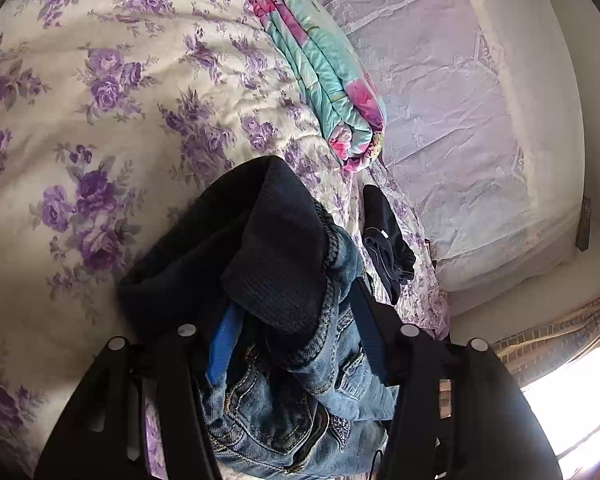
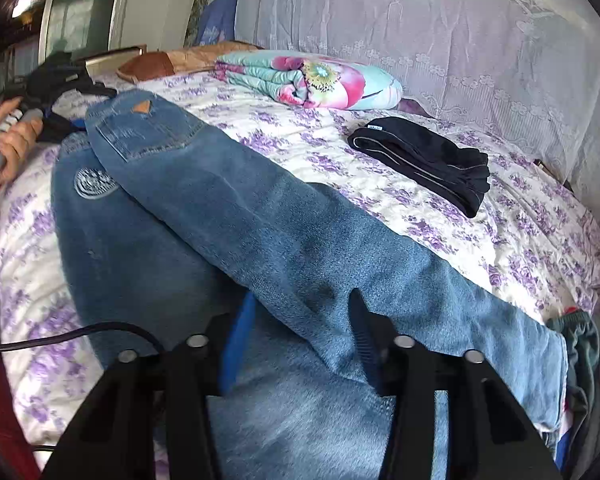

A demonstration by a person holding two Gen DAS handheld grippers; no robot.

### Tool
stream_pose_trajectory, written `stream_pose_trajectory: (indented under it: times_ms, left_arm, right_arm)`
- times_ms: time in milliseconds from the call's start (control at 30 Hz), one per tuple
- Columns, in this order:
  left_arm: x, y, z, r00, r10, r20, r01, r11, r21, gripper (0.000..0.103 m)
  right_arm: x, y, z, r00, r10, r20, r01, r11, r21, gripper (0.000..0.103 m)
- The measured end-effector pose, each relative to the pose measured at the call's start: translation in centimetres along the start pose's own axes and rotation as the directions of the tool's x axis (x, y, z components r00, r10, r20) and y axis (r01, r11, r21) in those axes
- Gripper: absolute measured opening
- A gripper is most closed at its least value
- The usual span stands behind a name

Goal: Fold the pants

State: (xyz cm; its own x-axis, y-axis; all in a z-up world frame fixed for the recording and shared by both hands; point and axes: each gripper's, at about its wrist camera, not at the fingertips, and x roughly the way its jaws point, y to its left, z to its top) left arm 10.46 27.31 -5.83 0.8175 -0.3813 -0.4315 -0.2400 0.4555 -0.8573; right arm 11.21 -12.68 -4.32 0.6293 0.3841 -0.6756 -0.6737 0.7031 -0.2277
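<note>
right gripper (image 2: pixel 300 340) low over the jeans (image 2: pixel 228 216), lower leg cloth between its fingers, which look closed on it (hard to confirm pad contact). jeans lie lengthwise on the bed (image 2: pixel 520 232), one leg over the other. left gripper (image 1: pixel 296 332) clenched on the waistband end, dark ribbed lining bunched up there. farther off: folded black garment (image 2: pixel 424 164), then rolled floral quilt (image 2: pixel 312 80). risk: thin pinch at the leg slips when lifted, or legs shear apart, leaving a crooked fold.
</note>
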Motion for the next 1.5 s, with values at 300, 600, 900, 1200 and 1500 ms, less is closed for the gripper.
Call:
stream_pose_trajectory:
  times_ms: [300,600,900,1200,1500]
  left_arm:
    - [-3.8,-2.3,-0.6,0.997,-0.067,-0.029,0.069,0.995,0.074,0.021]
    - [-3.7,2.8,-2.8,0.993,-0.032,-0.112,0.034,0.999,0.018,0.021]
    - [-9.3,-4.5,-5.2,0.982,0.123,0.143,-0.164,0.933,0.319,0.033]
    - [1.7,-8.2,-10.2,0.977,0.212,-0.023,-0.161,0.807,0.568,0.064]
    - [1.2,-8.0,-11.5,0.997,0.08,0.021,-0.076,0.784,0.616,0.084]
  right_arm:
    - [-8.0,-0.1,0.6,0.995,0.048,0.082,-0.049,0.999,0.006,0.007]
    - [-5.2,2.8,-4.4,0.994,0.099,-0.046,-0.094,0.99,0.108,0.009]
    - [-5.2,2.8,-4.9,0.985,0.141,-0.097,-0.128,0.983,0.129,0.008]
    - [-7.5,-3.1,-6.3,0.97,0.243,0.034,-0.232,0.864,0.446,0.021]
    - [-9.6,-18.6,-12.3,0.994,-0.015,0.113,-0.099,0.379,0.92,0.084]
